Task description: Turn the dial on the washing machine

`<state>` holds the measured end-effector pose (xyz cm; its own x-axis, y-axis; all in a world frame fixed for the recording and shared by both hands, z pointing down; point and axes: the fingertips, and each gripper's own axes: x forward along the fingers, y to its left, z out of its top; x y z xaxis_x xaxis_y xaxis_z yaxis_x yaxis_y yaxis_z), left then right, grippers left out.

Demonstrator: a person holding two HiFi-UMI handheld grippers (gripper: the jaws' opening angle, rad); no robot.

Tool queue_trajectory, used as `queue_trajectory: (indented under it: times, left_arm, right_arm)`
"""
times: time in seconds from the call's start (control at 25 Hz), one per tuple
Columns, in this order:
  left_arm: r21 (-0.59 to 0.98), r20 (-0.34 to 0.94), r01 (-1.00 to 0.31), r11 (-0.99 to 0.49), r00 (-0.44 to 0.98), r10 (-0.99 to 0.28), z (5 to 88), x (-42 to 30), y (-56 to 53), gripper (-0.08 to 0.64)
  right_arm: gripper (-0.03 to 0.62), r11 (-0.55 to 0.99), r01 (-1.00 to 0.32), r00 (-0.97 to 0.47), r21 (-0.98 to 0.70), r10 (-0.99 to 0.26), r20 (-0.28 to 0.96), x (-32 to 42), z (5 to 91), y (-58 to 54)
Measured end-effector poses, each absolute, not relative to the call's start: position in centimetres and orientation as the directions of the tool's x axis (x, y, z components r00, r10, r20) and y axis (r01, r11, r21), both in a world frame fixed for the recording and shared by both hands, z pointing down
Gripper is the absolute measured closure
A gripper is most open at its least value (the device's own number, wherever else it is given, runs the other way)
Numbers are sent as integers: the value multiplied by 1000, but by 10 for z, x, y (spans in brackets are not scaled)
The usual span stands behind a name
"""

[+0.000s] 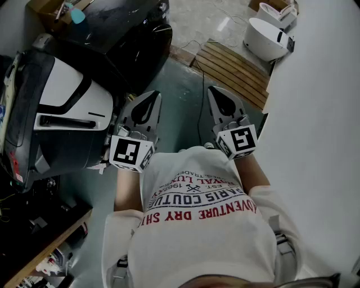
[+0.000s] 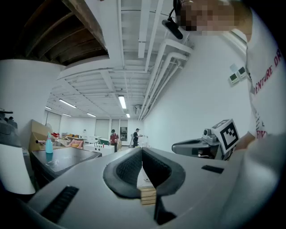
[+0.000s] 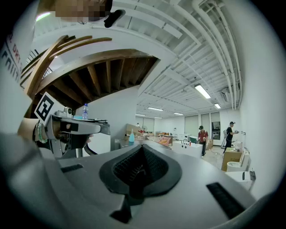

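Observation:
In the head view the washing machine [image 1: 62, 112], white and black, stands at the left, and I cannot make out its dial. Both grippers are held close to the person's chest and point away over the grey floor. My left gripper [image 1: 151, 100] hangs just right of the machine without touching it, jaws together and empty. My right gripper [image 1: 218, 94] is level with it further right, also shut on nothing. In the left gripper view the closed jaws [image 2: 142, 151] point into the room. The right gripper view shows its own jaws [image 3: 142, 150] closed too.
A second black appliance [image 1: 126, 31] stands behind the washing machine, with a blue bottle [image 1: 76, 14] on it. A wooden slatted platform [image 1: 236, 70] and a white toilet [image 1: 265, 38] lie ahead on the right. A white wall [image 1: 320, 124] runs along the right. Two people [image 2: 114, 136] stand far off.

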<state>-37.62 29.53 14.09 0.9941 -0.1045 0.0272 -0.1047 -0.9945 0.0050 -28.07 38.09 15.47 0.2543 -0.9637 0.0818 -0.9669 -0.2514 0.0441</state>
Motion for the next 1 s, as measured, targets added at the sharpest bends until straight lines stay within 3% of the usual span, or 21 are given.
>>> queue_trajectory:
  times: [0.6,0.64,0.76,1.0]
  left_arm:
    - [25,54,-120,-992,991,-119,150,-359,295,544]
    - [26,60,-121,-992,991,-120,152,-358,296,545]
    - [29,80,-134,-991,988,-131,158,-354,296,543]
    - [33,96,-186,-982,979,-182,164,-333,282,543]
  right_arm:
    - [561,-250,-968,249,1,-965,86,-257,170,385]
    - [549,-249,-968,249,9,-965,78,-254,170,385]
    - [350,-252,-968,252,22,-965,69,-241,169,385]
    - [330,-246,-969,247,19,-966,83,-200,174,372]
